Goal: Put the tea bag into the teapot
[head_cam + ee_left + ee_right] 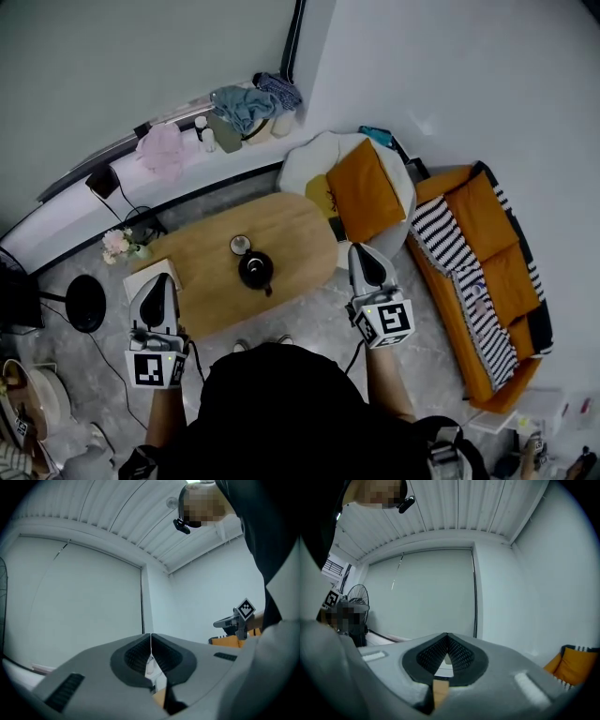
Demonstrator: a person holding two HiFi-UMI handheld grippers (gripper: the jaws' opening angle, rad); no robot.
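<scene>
A black teapot [255, 269] stands on the oval wooden table [300, 239], with a small round white-rimmed piece [241, 245] just behind it. I cannot make out a tea bag anywhere. My left gripper [157, 279] is held level at the table's near left end, jaws shut with nothing between them [151, 635]. My right gripper [364, 249] hovers off the table's near right end, its jaws also closed and empty [447, 634]. Both gripper views look at the wall and ceiling, not the table. The right gripper's marker cube [245, 608] shows in the left gripper view.
A white flat thing [141, 277] lies at the table's left end, partly behind the left gripper. Flowers [117, 244] and a black stool [86, 303] stand to the left. A white armchair with an orange cushion [364, 190] and an orange sofa [492, 272] stand to the right. A fan [357, 596] stands by the wall.
</scene>
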